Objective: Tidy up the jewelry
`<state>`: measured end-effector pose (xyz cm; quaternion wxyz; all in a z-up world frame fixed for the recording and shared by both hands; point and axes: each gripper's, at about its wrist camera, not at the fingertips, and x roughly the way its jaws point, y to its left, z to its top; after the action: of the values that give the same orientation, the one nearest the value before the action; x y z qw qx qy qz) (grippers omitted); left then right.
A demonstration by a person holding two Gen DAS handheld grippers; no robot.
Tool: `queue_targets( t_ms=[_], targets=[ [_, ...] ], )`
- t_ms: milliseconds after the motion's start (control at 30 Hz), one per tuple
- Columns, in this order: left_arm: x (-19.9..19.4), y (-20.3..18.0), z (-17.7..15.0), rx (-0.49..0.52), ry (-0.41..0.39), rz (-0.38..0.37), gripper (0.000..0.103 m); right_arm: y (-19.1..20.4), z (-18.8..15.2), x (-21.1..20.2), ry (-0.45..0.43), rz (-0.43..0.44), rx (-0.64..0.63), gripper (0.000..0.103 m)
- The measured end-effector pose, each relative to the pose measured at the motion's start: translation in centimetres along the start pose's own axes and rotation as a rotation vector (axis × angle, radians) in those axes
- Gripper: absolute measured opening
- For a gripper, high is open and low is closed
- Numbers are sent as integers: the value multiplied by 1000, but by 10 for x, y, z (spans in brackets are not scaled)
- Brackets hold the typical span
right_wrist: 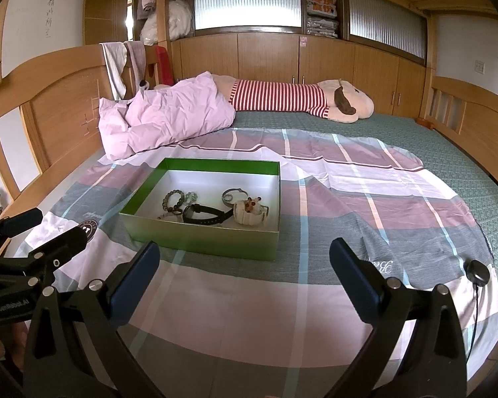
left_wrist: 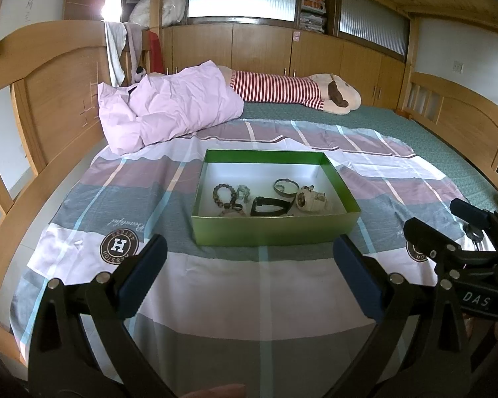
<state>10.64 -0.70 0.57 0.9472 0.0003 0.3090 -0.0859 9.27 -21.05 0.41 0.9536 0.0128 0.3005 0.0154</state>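
A green box (left_wrist: 275, 229) (right_wrist: 199, 237) with a white floor lies on the striped sheet. Inside it are a dark bead bracelet (left_wrist: 224, 192) (right_wrist: 173, 198), a pale green bead piece (left_wrist: 243, 191) (right_wrist: 191, 195), a black watch (left_wrist: 270, 206) (right_wrist: 206, 215), a metal bangle (left_wrist: 285, 186) (right_wrist: 233, 195) and a cream watch (left_wrist: 310, 199) (right_wrist: 250, 212). My left gripper (left_wrist: 250, 247) is open, just short of the box's near wall, with nothing between its fingers. My right gripper (right_wrist: 244, 252) is also open and empty, a little in front of the box's right corner.
A striped sheet (left_wrist: 249, 298) (right_wrist: 365, 205) covers the near bed. A pink quilt (left_wrist: 169, 106) (right_wrist: 162, 116) and a long plush toy (left_wrist: 292, 91) (right_wrist: 298, 99) lie at the far side. Wooden bed rails (left_wrist: 49, 99) stand left and right. A black puck with a cable (right_wrist: 478, 273) rests at the right.
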Motion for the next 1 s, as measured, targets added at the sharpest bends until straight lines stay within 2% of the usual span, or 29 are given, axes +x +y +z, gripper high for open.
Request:
queue_targets(
  t_ms=[1000],
  targets=[
    [1, -2, -2, 11, 1, -3, 99, 1, -4, 1, -1, 1, -8, 100]
  ],
)
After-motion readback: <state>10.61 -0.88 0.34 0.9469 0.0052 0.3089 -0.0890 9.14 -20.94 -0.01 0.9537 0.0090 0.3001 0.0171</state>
